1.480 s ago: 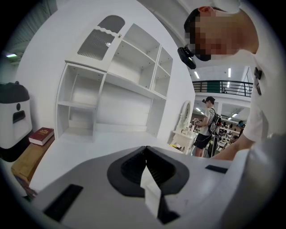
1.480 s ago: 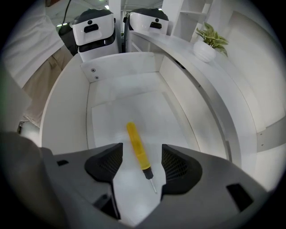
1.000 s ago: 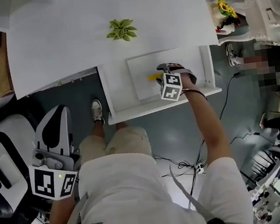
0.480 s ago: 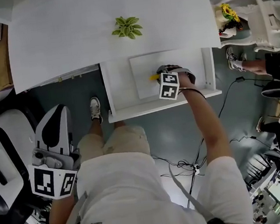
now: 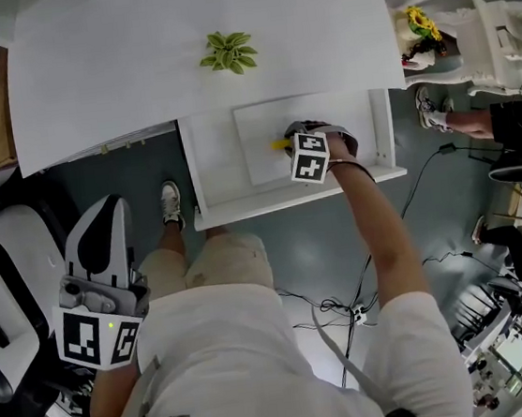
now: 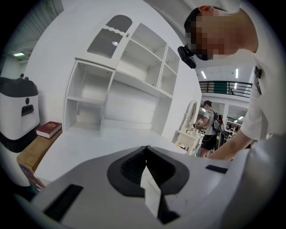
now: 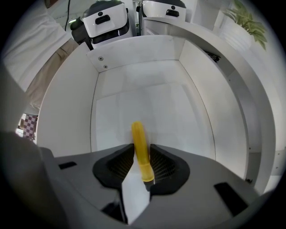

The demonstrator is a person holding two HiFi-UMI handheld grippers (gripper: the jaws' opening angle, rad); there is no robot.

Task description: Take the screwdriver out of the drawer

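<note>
Two jaws of our right gripper (image 7: 143, 169) had just been closing and pinched the yellow screwdriver (image 7: 139, 142) by its handle, inside the open drawer (image 7: 147, 67), seemingly ready for lifting. Our left gripper (image 6: 145, 166) hung spare, jaws together, empty. No legible writing showed; the red book (image 6: 48, 129) was too distant.

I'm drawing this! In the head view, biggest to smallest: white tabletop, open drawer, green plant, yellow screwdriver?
1. white tabletop
2. open drawer
3. green plant
4. yellow screwdriver, only partly visible, so it may be longer than it looks
</note>
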